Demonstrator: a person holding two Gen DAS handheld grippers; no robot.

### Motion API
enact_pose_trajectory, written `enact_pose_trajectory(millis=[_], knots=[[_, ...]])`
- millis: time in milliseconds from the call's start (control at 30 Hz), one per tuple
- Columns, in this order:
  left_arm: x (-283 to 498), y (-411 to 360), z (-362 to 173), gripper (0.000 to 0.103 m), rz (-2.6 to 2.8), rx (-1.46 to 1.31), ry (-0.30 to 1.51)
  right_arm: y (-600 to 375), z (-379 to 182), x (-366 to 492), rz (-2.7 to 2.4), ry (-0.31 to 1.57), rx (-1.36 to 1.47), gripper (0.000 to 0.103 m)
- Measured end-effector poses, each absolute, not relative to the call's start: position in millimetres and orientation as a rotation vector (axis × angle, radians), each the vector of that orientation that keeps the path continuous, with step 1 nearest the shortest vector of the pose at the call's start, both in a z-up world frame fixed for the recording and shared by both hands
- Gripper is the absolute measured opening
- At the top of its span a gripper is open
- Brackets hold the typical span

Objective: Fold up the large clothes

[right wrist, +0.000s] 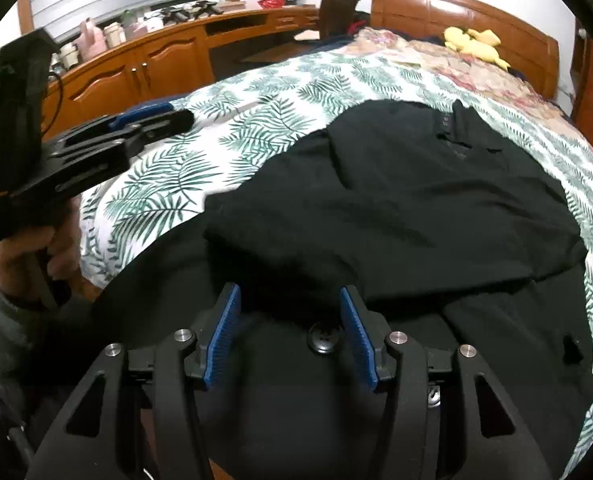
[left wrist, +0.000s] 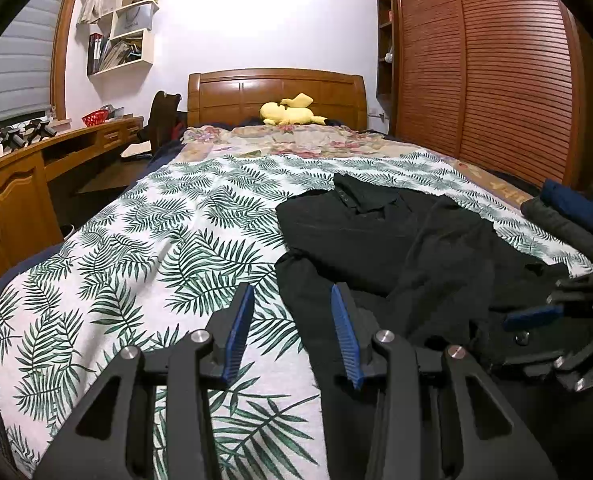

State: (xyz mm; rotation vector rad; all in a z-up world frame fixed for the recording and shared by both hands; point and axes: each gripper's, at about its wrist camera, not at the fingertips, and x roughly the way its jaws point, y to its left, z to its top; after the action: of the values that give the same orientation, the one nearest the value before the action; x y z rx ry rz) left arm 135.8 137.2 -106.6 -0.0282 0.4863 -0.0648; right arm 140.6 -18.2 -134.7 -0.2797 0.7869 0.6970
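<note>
The right gripper (right wrist: 290, 332) hangs low over the near part of the black shirt (right wrist: 416, 208), its blue pads (right wrist: 222, 336) spread apart with nothing pinched between them; dark cloth lies under and ahead of the gap, but the pads are not pressing on it. The left gripper (left wrist: 292, 328) is likewise parted and empty, one finger over the leaf-print sheet (left wrist: 136, 248) and the other just at the shirt's left edge. The shirt itself sits on the bed, collar towards the headboard (left wrist: 276, 92), one side already turned in over the body, the lower part bunched and rumpled nearest the person. That bunching looks to me like the trouble: if either claw closes there it may catch two or three layers at once, or take a pinch of the sheet along with the hem, and the fold would drag the bedding up and come out crooked. Black on black hides the edges too, so the real hem could easily be missed. A stack of dark folded clothes (left wrist: 568, 216) sits close on the right and a wide swing could knock it.
</note>
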Motion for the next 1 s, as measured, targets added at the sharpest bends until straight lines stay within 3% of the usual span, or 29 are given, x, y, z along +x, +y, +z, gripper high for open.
enact_pose_trajectory(millis=[300,533,767,1000], knots=[[135.3,139.9,-114.0,0.039,-0.044,-0.009,0.509,-21.1,-126.3,172.3,0.63,0.703,-0.227,0.052],[137.6,137.7,-116.9,0.039,-0.044,0.007,0.521,-0.8,-146.6,202.4,0.617,0.763,-0.222,0.052],[135.9,134.4,-117.3,0.039,-0.059,0.022,0.526,7.5,-180.5,177.9,0.671,0.837,-0.271,0.053],[123.9,120.3,-121.3,0.039,-0.076,0.033,0.555,-15.0,-164.6,173.6,0.662,0.814,-0.204,0.052]])
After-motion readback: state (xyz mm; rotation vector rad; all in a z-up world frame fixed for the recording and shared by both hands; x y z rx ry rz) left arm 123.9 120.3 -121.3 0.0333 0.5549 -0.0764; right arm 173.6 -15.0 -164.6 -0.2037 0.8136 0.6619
